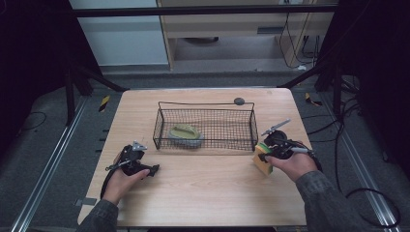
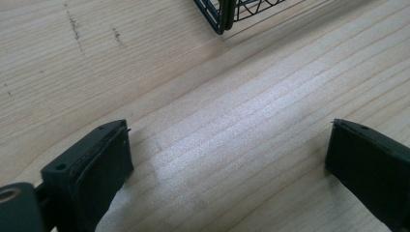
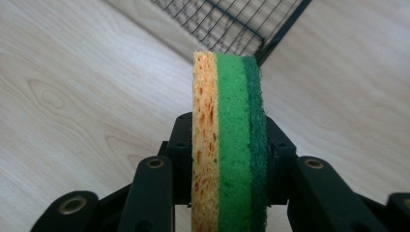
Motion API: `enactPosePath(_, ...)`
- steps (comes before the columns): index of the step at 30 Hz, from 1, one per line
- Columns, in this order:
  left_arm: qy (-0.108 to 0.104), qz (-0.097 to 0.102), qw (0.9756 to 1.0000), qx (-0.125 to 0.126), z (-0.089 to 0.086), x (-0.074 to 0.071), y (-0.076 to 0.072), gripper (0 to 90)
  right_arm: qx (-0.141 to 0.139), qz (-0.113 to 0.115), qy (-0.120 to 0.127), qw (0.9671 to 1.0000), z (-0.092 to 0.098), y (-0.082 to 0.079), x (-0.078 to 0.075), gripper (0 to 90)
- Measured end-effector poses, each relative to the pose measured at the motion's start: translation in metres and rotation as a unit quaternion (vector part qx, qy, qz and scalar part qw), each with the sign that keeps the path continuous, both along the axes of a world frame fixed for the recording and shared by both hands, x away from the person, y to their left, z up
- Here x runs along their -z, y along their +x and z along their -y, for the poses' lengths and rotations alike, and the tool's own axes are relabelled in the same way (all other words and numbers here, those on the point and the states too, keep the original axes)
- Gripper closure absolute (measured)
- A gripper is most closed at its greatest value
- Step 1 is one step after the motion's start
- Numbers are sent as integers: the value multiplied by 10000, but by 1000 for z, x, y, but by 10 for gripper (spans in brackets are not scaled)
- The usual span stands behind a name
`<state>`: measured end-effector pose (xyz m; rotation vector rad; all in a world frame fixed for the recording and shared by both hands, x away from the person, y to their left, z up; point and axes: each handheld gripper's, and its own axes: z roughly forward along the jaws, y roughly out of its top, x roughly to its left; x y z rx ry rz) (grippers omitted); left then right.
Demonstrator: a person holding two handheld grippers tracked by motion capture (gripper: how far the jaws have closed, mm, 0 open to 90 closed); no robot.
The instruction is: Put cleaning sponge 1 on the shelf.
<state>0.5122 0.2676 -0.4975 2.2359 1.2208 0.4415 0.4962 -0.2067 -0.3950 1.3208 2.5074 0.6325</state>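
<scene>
Pale wood table [image 1: 203, 193] on grey floor; right tool [image 3: 227, 159] clamps sponge [image 3: 227, 125], left tool [image 2: 227, 159] agape.

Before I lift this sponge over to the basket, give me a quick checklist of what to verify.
1. Right tongs clamped on the sponge: ok, pads press both faces.
2. Sponge seated deep between the pads: ok.
3. Basket open on top: ok.
4. Free room in the basket beside the green and grey thing: ok.
5. Left tongs open, holding nothing, clear of the basket: ok.
6. Sponge already off the table: cannot tell.
</scene>
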Motion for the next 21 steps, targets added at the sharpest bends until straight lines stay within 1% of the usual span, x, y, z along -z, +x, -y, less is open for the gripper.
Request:
enactPosePath(1,-13,17,10000,4,0,0,0,0,-16,120,63,9999,5,1,-6,646)
enactPosePath(2,-69,70,9999,30,-1,2,-1,0,-3,160,43,9999,9,1,-9,646)
enactPosePath(5,-144,192,9997,53,-3,4,-2,0,8,276,25,9996,17,5,-17,646)
enactPosePath(12,-250,377,9990,35,-4,7,-3,0,99,536,31,9985,28,18,-36,646)
enactPosePath(14,-265,409,9988,44,-5,8,-3,0,116,620,20,9980,31,23,-41,646)
enactPosePath(21,-317,456,9984,41,-5,9,-3,0,180,855,145,9961,36,35,-56,646)
